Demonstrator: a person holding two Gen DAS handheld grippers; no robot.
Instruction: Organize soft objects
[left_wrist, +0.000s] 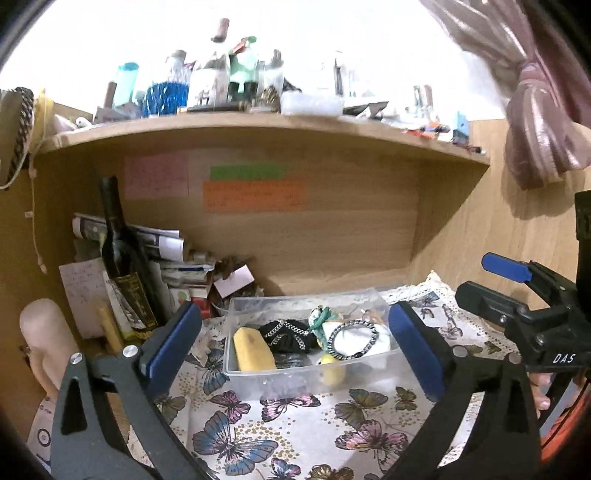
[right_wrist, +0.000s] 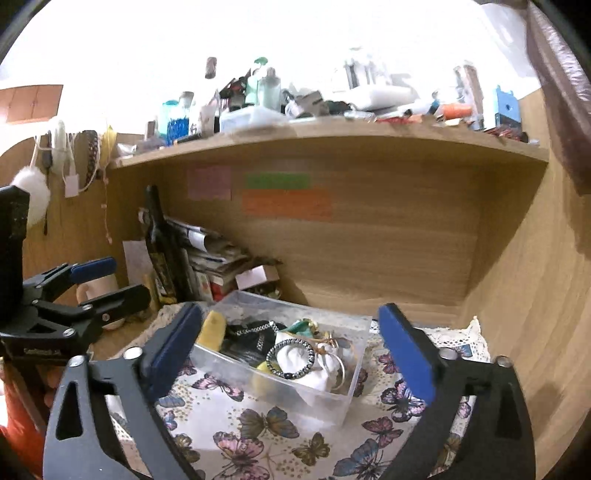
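A clear plastic box stands on a butterfly-print cloth in a wooden desk alcove. It holds a yellow sponge, a black pouch with a chain, a white soft item with a beaded bracelet on it, a green piece and a small yellow thing. My left gripper is open and empty in front of the box. My right gripper is open and empty too; it also shows in the left wrist view.
A dark wine bottle and stacked papers stand at the back left. A pale mug is at the left. A cluttered shelf runs overhead. A pink curtain hangs at the right.
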